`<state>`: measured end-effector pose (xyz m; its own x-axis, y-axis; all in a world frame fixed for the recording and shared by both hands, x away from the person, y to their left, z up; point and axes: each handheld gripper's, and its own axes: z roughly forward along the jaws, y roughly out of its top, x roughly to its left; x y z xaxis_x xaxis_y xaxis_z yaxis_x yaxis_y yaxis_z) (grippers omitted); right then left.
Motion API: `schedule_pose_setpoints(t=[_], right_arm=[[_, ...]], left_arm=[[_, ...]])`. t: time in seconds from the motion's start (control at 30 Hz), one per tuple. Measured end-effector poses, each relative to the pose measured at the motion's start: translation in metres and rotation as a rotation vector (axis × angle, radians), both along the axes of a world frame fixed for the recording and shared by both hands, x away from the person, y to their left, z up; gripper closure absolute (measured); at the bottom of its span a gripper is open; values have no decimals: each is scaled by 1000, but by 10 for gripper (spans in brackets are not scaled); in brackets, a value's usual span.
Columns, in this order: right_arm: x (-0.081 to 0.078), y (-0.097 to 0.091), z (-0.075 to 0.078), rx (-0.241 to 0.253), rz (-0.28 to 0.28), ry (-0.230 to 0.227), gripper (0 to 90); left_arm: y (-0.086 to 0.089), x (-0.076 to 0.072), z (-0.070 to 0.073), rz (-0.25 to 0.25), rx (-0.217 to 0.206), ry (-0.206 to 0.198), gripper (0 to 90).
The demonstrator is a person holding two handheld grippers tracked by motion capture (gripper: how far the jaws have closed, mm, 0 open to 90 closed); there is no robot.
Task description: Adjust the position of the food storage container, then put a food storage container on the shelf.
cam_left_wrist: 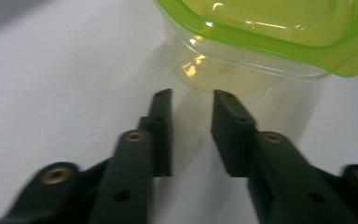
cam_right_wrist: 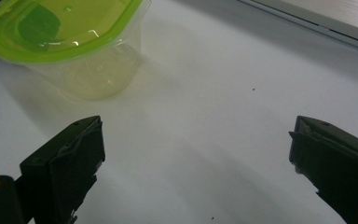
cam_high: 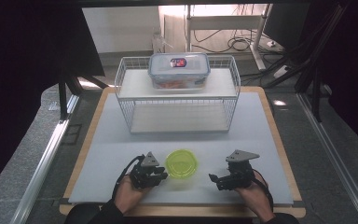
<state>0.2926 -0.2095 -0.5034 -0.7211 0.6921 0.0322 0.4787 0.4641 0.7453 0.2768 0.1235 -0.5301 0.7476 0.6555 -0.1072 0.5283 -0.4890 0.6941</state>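
- We see green-lidded tub on white mat, btwn both grippers, front of wire rack.
- L gripper: jaws parted, nothing btwn, tips just short of tub.
- R gripper: jaws wide, empty, apart from tub.

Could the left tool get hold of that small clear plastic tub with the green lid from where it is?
Probably yes: the left tool sits right beside the small clear plastic tub with the green lid, jaws parted, nothing between them, bare white tabletop around.
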Motion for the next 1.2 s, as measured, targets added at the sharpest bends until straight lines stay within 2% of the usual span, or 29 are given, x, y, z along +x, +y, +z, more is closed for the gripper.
schedule_pose_setpoints(t=[0.1,0.2,0.37,0.53,0.67,0.77,0.93,1.07,1.13,1.2], right_arm=[[0,-1,1,26,-2,2,30],[0,-1,3,46,-12,-1,30],[0,-3,4,68,-27,-6,29],[0,-3,4,80,-28,-7,29],[0,-2,4,85,-25,-8,29],[1,-2,3,87,-21,-7,29],[1,-1,2,86,-22,-1,29],[2,0,3,103,-34,4,24],[3,1,5,121,-51,27,24],[4,2,5,117,-44,47,25]], left_arm=[[6,-4,5,11,10,-35,548],[13,-7,8,27,0,-50,437],[25,-14,13,48,-6,-105,276],[37,-22,13,48,-28,-116,177],[43,-27,10,56,10,-128,77],[48,-29,6,69,36,-130,52],[54,-28,6,91,11,-136,38],[54,-28,6,89,20,-145,37],[54,-28,5,89,22,-139,38],[54,-27,4,85,18,-129,39]])
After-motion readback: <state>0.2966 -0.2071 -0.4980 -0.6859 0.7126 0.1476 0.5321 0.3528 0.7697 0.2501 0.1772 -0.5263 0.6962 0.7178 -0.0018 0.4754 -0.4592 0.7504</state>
